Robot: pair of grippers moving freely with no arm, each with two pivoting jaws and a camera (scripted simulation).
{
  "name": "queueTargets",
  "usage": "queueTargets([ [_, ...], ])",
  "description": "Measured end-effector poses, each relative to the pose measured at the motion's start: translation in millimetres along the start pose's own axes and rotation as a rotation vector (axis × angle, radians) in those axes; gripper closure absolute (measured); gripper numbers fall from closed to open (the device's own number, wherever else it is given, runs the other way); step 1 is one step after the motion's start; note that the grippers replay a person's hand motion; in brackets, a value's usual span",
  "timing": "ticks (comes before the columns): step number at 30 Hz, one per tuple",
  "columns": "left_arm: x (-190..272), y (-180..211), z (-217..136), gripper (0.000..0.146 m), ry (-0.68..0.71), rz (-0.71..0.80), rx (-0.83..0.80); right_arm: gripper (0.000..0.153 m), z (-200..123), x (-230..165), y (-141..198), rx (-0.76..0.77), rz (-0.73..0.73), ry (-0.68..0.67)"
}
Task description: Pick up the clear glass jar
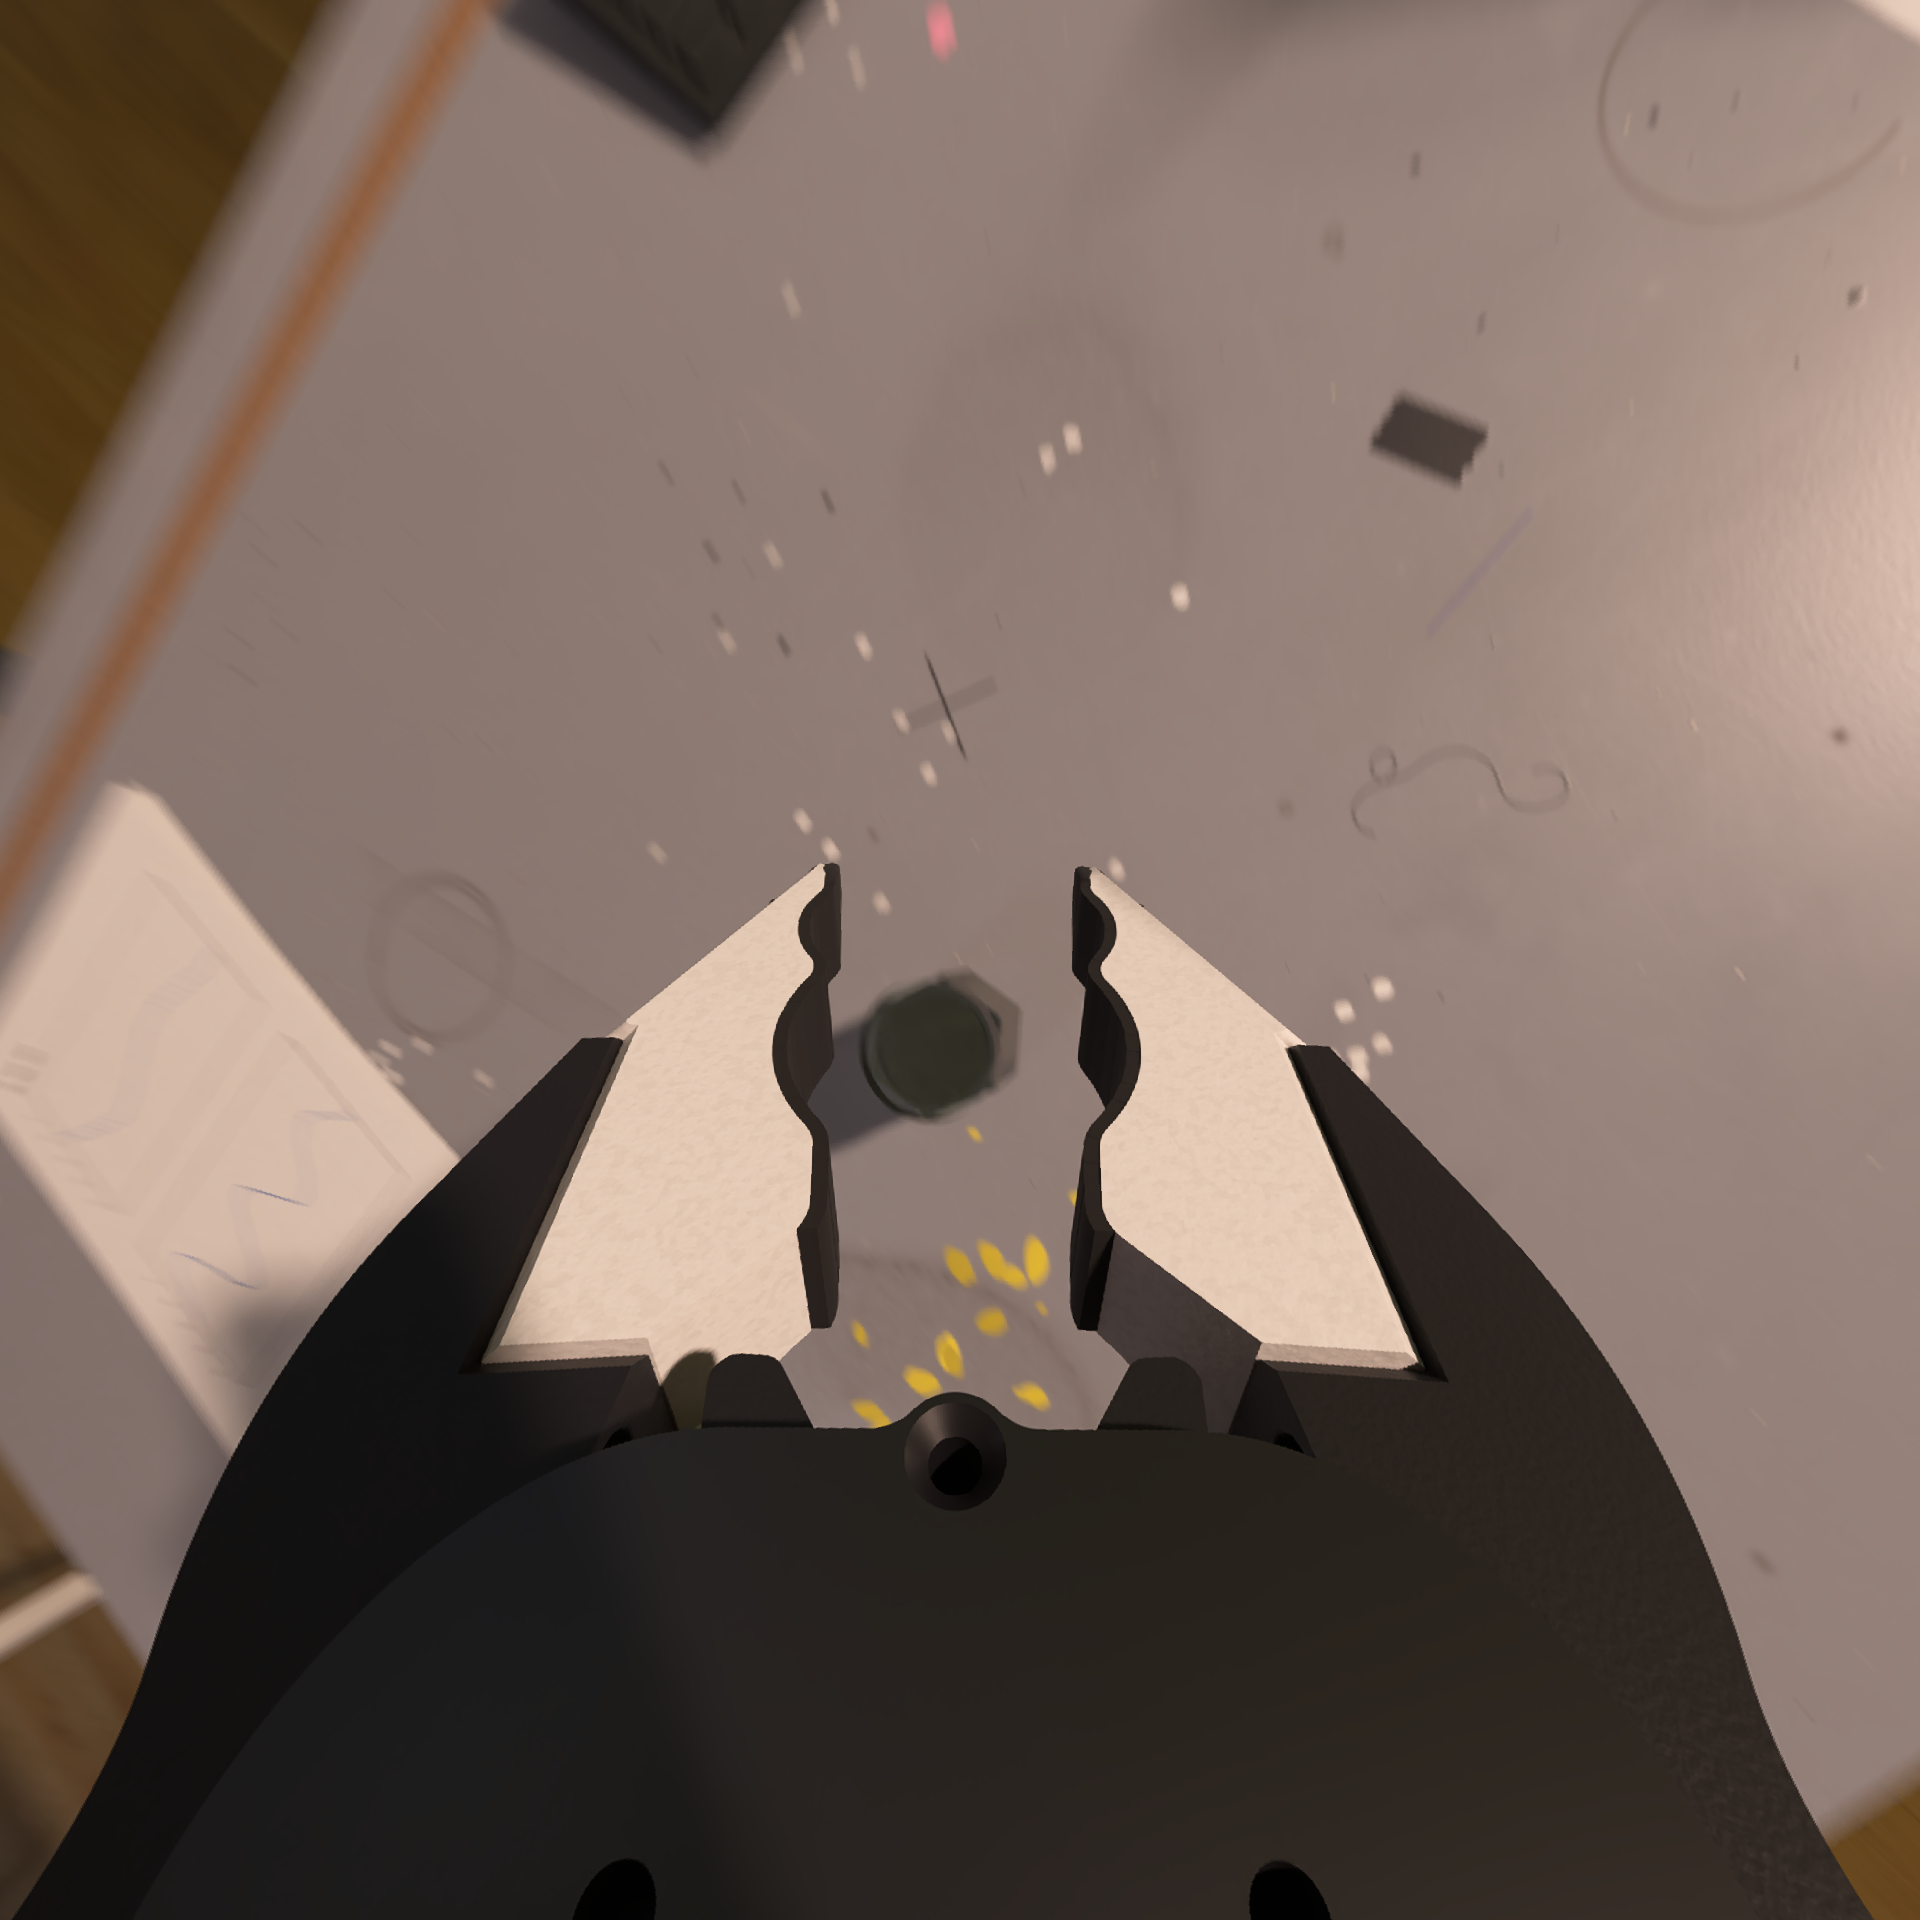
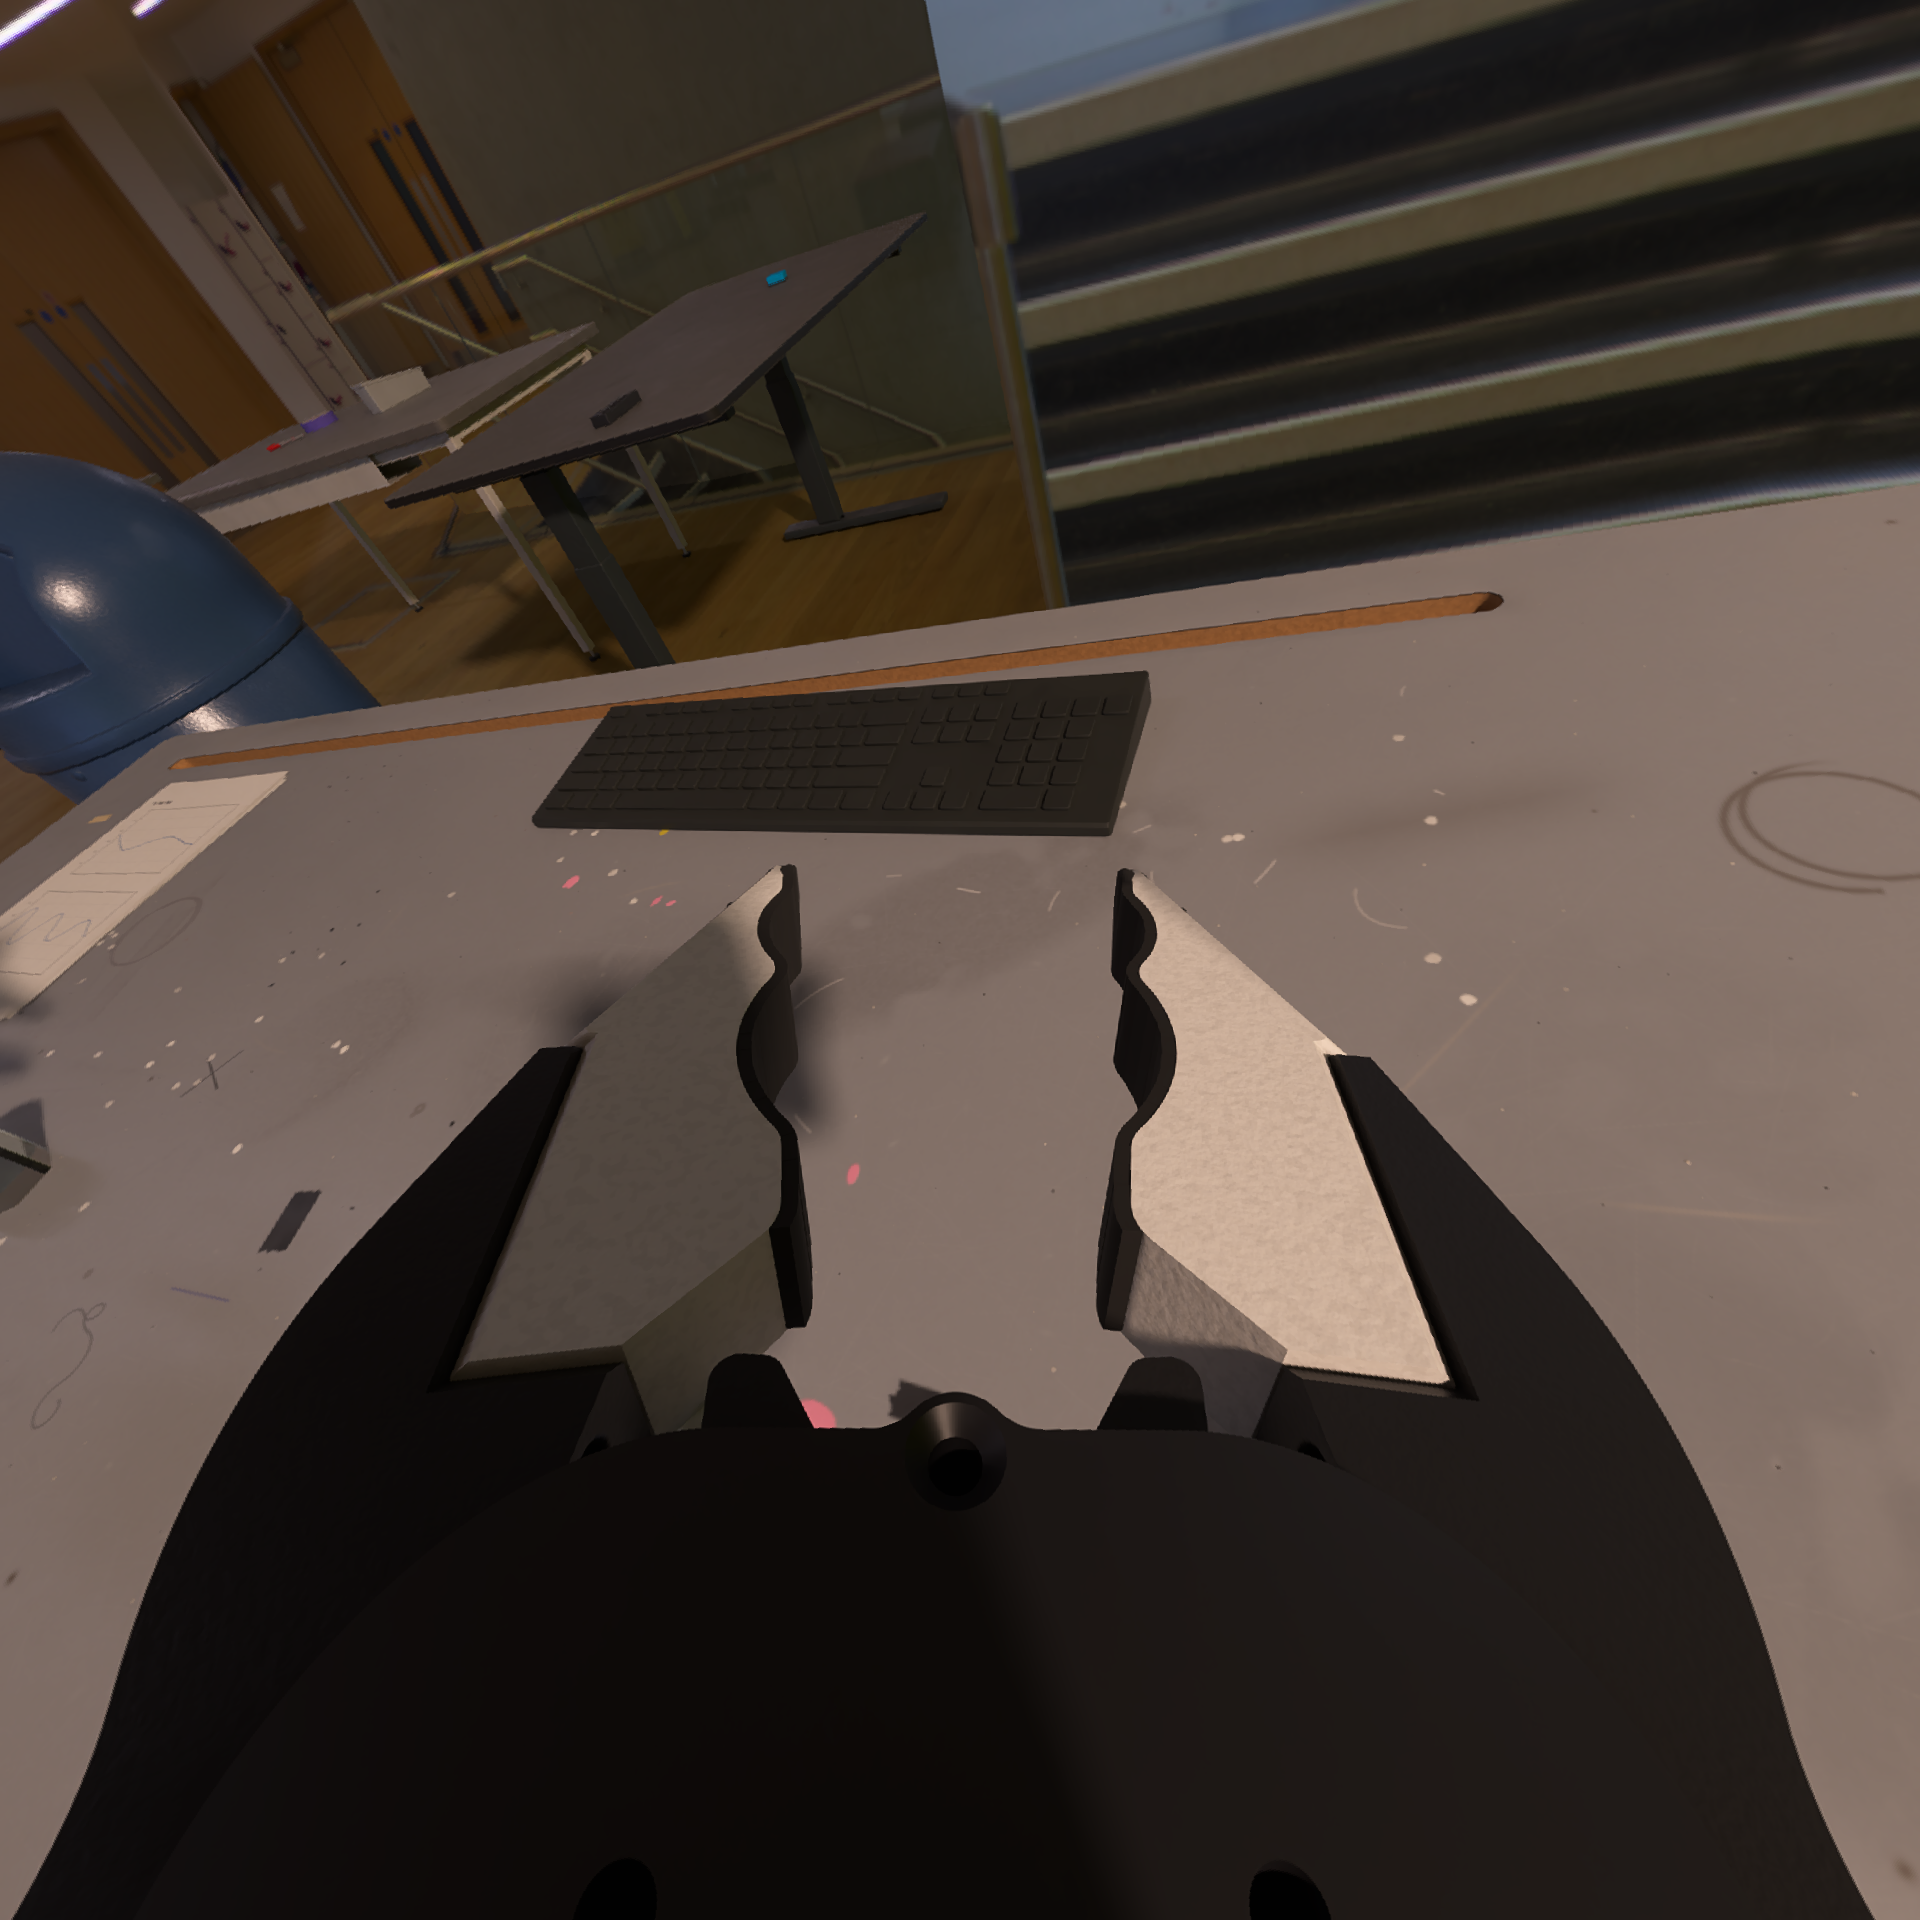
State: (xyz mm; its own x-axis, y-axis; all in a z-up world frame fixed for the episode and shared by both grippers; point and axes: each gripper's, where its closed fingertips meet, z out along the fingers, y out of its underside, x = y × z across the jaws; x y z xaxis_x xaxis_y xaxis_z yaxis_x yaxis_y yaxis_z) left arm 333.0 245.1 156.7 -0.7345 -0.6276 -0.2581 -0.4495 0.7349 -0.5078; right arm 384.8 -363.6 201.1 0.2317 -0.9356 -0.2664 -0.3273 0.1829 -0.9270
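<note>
Both claws gape; left claw (image 1: 954, 883) seemingly above jar (image 1: 940, 1044).

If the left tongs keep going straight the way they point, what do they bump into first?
Probably the clear glass jar. The left tongs point down at the grey table, open, and the jar's dark lid shows in the gap between them. How far below it sits is hard to tell.

An office or study hall — grey desk (image 2: 1558, 1039) with keyboard (image 2: 852, 753), more desks (image 2: 665, 395) behind — wooden floor
</note>
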Motion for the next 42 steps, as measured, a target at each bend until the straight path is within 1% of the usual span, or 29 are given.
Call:
queueTargets([
  [2, -0.6, 28.3, 10.1, 0.103, 0.086, -0.074, -0.101, 0.092, -1.2, 3.3, 1.2, -0.003, 0.007, 0.006],
  [3, -1.1, 41.3, 15.7, 0.103, 0.104, -0.106, -0.159, 0.092, -2.3, 5.0, 1.4, -0.002, 0.01, 0.009],
  [5, 2.1, 62.8, 28.1, 0.098, 0.148, -0.143, -0.271, 0.092, -4.8, 8.0, 1.3, 0.004, 0.018, 0.013],
  [7, 7.8, 77.1, 40.1, 0.088, 0.197, -0.124, -0.363, 0.092, -7.4, 11.4, 1.7, 0.004, 0.024, 0.017],
  [9, 10.4, 84.6, 48.8, 0.085, 0.199, -0.084, -0.425, 0.092, -10.0, 15.7, 2.2, 0.005, 0.031, 0.025],
  [14, 6.1, 91.1, 63.4, 0.083, 0.183, -0.037, -0.465, 0.092, -13.8, 21.7, 2.8, 0.015, 0.059, 0.021],
  [18, -1.4, 104.7, 67.5, 0.084, 0.148, -0.023, -0.517, 0.092, -13.5, 21.0, 2.7, 0.012, 0.054, 0.016],
  [27, -2.2, 114.7, 76.9, 0.083, 0.137, -0.005, -0.607, 0.092, -12.9, 20.4, 5.7, -0.013, 0.044, 0.013],
  [31, -5.5, 118.8, 82.3, 0.088, 0.105, 0.017, -0.649, 0.092, -13.8, 20.8, 5.5, -0.013, 0.046, 0.01],
  [33, -7.9, 120.3, 83.2, 0.092, 0.093, 0.051, -0.661, 0.092, -13.4, 21.3, 6.0, -0.014, 0.048, 0.009],
  [38, -7.2, 122.2, 80.4, 0.093, 0.091, 0.123, -0.673, 0.092, -11.7, 22.2, 7.7, -0.022, 0.05, 0.007],
  [40, -8.3, 118.4, 78.1, 0.093, 0.066, 0.141, -0.641, 0.092, -11.4, 22.1, 7.8, -0.022, 0.05, 0.007],
  [42, -11.5, 105.7, 74.9, 0.093, 0.038, 0.15, -0.571, 0.092, -10.9, 21.6, 8.0, -0.024, 0.049, 0.005],
])
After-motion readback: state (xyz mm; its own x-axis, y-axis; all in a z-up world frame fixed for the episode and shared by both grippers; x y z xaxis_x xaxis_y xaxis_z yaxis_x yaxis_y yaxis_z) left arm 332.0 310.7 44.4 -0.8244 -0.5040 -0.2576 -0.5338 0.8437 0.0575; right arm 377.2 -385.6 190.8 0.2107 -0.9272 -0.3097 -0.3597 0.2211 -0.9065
